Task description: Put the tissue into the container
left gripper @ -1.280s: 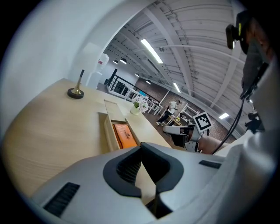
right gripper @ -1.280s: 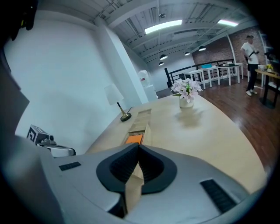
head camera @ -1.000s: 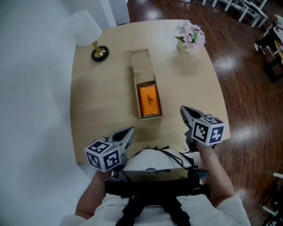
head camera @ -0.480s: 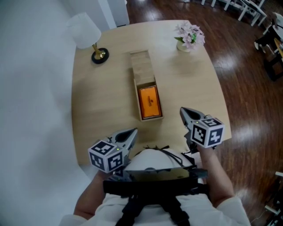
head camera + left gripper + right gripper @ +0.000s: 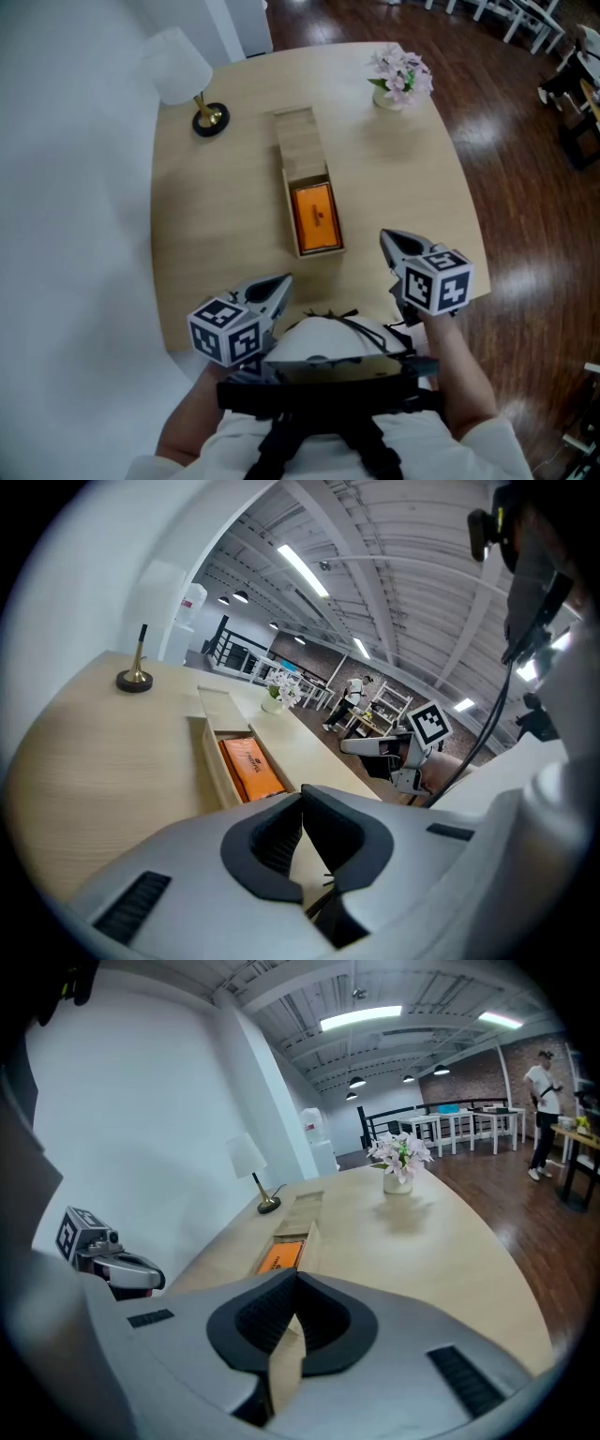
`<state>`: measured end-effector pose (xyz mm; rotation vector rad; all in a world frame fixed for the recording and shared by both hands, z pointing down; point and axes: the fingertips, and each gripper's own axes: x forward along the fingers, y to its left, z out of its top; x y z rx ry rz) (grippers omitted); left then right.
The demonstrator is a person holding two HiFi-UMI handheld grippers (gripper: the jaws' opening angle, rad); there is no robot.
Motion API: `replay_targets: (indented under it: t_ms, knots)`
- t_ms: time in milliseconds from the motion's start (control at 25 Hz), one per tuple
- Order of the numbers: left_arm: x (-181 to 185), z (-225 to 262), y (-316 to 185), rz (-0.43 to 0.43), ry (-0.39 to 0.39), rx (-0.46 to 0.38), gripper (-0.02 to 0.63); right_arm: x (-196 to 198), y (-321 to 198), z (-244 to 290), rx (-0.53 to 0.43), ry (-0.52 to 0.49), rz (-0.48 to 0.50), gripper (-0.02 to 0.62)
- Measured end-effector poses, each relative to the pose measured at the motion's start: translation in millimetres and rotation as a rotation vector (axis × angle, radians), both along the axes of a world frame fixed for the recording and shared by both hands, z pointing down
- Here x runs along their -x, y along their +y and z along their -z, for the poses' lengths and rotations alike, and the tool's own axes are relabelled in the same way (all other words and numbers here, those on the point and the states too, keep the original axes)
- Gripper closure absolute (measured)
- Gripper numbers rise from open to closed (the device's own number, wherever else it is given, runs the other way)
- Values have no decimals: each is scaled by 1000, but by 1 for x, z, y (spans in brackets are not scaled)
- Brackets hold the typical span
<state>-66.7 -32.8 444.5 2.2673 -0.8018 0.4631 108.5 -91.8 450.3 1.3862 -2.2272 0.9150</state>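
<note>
A flat orange tissue pack (image 5: pixel 316 216) lies in the narrow wooden container (image 5: pixel 302 145) on the pale, round-cornered wood-grain table (image 5: pixel 216 216). The left gripper (image 5: pixel 281 280) and right gripper (image 5: pixel 386 237) each hold their ribbed black pads (image 5: pixel 260 1316) pressed together, with nothing between them.

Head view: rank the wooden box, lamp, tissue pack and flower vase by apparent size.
1. wooden box
2. lamp
3. flower vase and tissue pack look alike; not ranked.
</note>
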Motion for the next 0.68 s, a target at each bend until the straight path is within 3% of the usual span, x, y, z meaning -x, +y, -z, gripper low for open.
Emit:
replay_targets:
  t_ms: [680]
  knots:
    - [-1,-1,0,-26,-18,3,614,4,-1,-1,-16,72,39,609]
